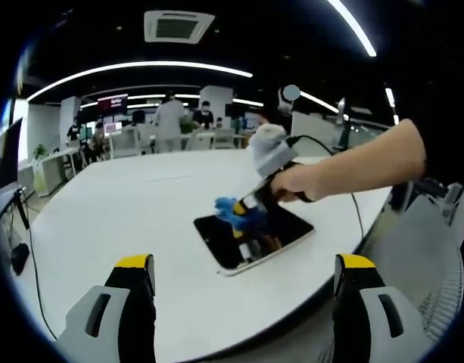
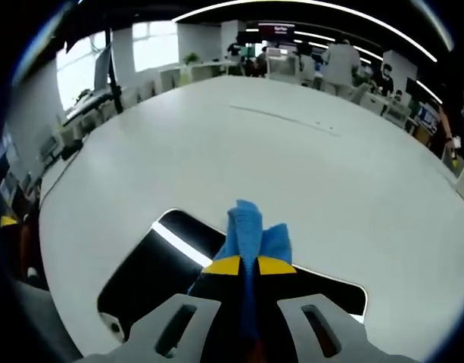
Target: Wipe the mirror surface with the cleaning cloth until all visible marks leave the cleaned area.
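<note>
Right gripper view puts your right tongs (image 2: 249,266) clamped together on the blue cloth (image 2: 253,231), whose free end pokes out ahead of the tips and rests over the mirror (image 2: 152,261). That mirror lies flat on the white surface (image 2: 292,159), directly under and just ahead of these tongs, its long axis running across your view. Your left tongs (image 1: 245,266) stand wide apart, holding nothing, well back from the mirror near the surface's edge, so your right hand (image 1: 300,180) is the nearer one. Judging from this, you sweep along the long axis. Nothing nearby blocks you; chairs and people stand well beyond.
</note>
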### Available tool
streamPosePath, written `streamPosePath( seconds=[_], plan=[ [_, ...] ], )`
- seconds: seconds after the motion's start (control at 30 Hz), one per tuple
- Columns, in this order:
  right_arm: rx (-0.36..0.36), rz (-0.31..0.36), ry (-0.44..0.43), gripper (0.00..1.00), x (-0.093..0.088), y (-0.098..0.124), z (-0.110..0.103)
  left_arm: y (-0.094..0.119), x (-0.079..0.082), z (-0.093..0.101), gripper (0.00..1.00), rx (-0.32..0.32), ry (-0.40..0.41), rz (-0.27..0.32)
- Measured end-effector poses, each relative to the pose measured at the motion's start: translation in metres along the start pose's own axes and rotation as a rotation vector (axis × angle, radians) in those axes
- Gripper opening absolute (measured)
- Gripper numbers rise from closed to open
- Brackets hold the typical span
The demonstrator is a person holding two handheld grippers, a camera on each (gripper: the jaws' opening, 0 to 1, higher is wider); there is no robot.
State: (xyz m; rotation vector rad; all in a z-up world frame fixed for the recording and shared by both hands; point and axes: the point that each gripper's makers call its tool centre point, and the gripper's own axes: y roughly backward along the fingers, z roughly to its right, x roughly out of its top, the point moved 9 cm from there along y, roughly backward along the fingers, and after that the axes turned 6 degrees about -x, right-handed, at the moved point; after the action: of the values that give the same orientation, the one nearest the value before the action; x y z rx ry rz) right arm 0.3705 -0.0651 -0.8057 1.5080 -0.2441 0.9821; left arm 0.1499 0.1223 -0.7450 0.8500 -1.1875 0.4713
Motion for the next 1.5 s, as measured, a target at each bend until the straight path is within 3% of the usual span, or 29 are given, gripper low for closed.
streamPosePath(
  seconds=[0.93,1.5],
  plan=[
    [0.067,0.025,0.03,0.01,0.019,-0.008,-0.051,0.0,0.0,-0.001,0.99,0.006,0.004,0.014],
    [0.095,0.026,0.044,0.01,0.025,-0.014,-0.067,0.0,0.0,0.0,0.99,0.009,0.007,0.022]
  ],
)
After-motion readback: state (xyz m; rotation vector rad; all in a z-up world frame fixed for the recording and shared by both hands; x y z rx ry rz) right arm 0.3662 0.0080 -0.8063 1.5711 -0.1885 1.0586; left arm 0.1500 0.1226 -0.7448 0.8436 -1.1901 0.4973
